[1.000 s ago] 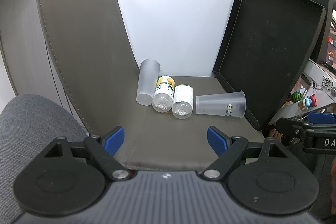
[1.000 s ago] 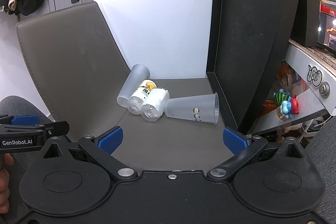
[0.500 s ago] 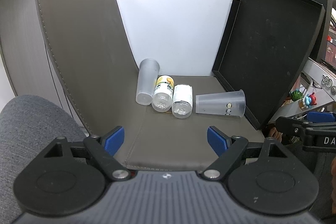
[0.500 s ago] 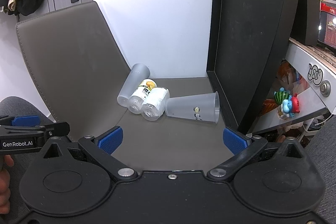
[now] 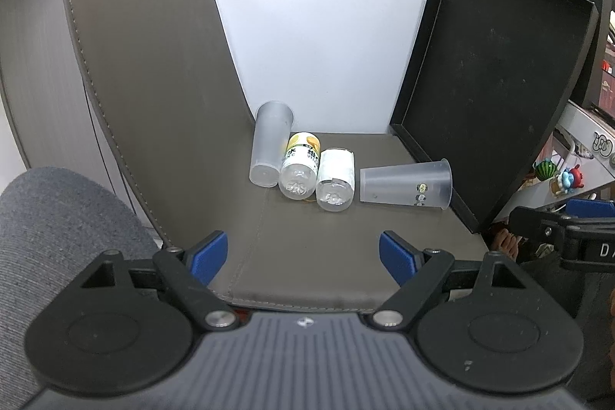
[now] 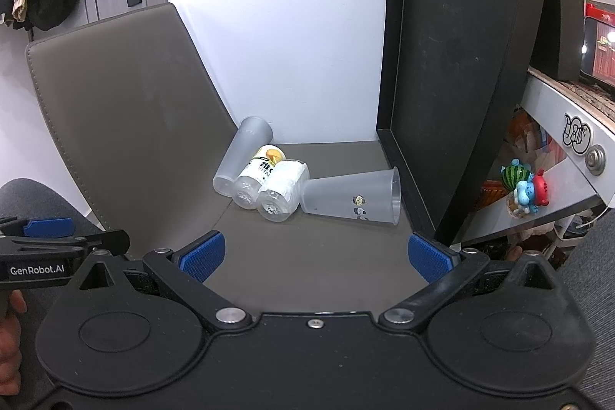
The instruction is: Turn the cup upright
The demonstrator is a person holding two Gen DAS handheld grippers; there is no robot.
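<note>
Nothing has moved: your left tongs [image 5: 302,256] and right tongs [image 6: 314,255] stay wide, empty. Printed cup [image 6: 351,200] lies sideways beside the bottles [image 6: 265,181], rim toward the black tray [image 6: 453,72].

- Ahead of the right gripper [image 6: 314,254], a cup [image 6: 351,199] lies on its side on the chair seat [image 6: 326,256], rim toward the right
- Just left of its base lie two bottles [image 6: 282,189], side by side and touching
- Left of them a second cup [image 6: 242,156] leans against the chair back [image 6: 127,102]
- A tray [image 6: 453,64] stands on edge at the right, close by the cup's rim
</note>
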